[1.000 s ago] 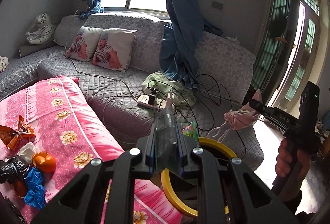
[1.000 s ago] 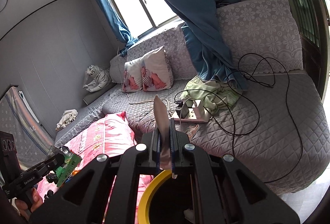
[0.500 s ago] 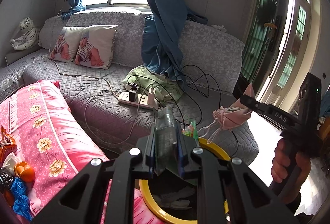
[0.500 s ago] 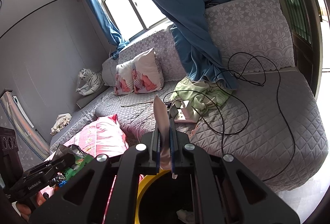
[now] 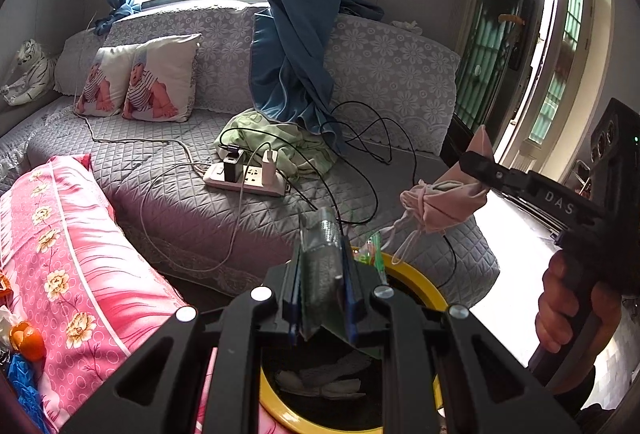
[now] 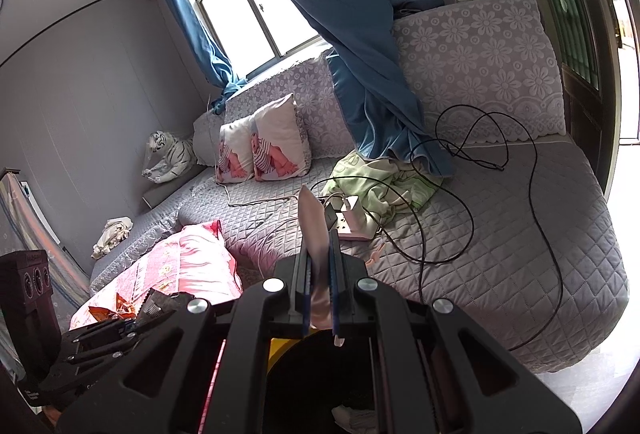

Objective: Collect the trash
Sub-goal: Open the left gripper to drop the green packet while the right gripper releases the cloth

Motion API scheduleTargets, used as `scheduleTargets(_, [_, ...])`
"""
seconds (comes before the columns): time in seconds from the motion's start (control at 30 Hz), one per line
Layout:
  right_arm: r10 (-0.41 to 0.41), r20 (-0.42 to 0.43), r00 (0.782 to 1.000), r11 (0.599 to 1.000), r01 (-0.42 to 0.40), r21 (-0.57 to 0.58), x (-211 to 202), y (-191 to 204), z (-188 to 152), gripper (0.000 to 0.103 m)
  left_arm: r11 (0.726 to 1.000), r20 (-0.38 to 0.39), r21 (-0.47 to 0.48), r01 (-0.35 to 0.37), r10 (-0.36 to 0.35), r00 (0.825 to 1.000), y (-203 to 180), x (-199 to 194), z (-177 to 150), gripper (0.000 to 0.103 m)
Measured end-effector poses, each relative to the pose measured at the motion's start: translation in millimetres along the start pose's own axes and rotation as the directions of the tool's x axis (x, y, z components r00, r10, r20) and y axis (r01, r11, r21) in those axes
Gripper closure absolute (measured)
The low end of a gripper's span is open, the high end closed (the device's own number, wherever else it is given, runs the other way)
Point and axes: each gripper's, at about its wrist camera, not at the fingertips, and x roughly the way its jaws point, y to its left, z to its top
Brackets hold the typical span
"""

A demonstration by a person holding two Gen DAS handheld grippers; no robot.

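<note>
My left gripper (image 5: 322,258) is shut on a crumpled green and silver snack wrapper (image 5: 322,274), held over a black bin with a yellow rim (image 5: 416,274). White paper scraps lie inside the bin. My right gripper (image 6: 318,254) is shut on a pink face mask (image 6: 314,222). In the left wrist view that gripper (image 5: 474,160) and the mask (image 5: 440,202), its straps dangling, hang just right of the bin, with a hand (image 5: 568,310) on the handle. The right wrist view shows the left gripper (image 6: 132,326) and wrapper (image 6: 160,304) at lower left, and a piece of the bin's yellow rim (image 6: 276,350).
A pink flowered cover (image 5: 80,274) at left carries more litter: an orange piece (image 5: 26,340) and a blue wrapper (image 5: 20,382). Behind the bin is a grey quilted sofa (image 5: 180,194) with a power strip (image 5: 244,178), black cables, a green cloth (image 5: 276,142) and pillows. A doorway stands at right.
My left gripper has swung right with the wrapper, so the bin's opening now lies under it and the pink cover's litter has slid toward the left edge. The right gripper has hardly moved.
</note>
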Motion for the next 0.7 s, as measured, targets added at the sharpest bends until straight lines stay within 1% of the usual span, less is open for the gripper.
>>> scheduleTargets(0.4, [-0.013,0.007,1.000,1.000,0.013,0.003,-2,-2,5,0.096,0.999,-0.014,0.019,0.033,-0.033,0.999,-6,9,1,0.086])
scheduleTargets(0.43, [-0.009,0.005,1.000,1.000,0.009,0.005,-2,-3,5,0.096,0.999,-0.010,0.015,0.033,-0.032,0.999,-5,8,0,0.078])
scheduleTargets(0.5, [-0.005,0.001,1.000,1.000,0.005,0.016,-1,-5,6,0.095,0.999,-0.005,0.000,0.035,-0.035,0.999,-3,8,1,0.073])
scheduleTargets(0.53, [-0.007,-0.002,1.000,1.000,0.007,0.020,0,-7,6,0.095,0.999,-0.006,-0.007,0.032,-0.032,0.999,-2,8,0,0.064])
scheduleTargets(0.57, [-0.012,-0.003,1.000,1.000,0.012,0.026,1,-8,7,0.094,1.000,-0.001,-0.014,0.024,-0.024,1.000,0,7,0,0.057])
scheduleTargets(0.63, [-0.008,-0.006,1.000,0.999,0.009,0.041,2,-12,7,0.085,0.999,0.001,-0.028,0.019,-0.019,1.000,3,6,-1,0.054])
scheduleTargets(0.67, [-0.006,-0.005,1.000,0.999,0.007,0.046,2,-13,7,0.076,0.999,-0.001,-0.035,0.019,-0.019,1.000,4,7,-1,0.055])
scheduleTargets(0.7, [-0.008,0.000,1.000,0.999,0.008,0.051,1,-13,7,0.073,0.999,-0.002,-0.042,0.020,-0.020,1.000,6,7,-1,0.054])
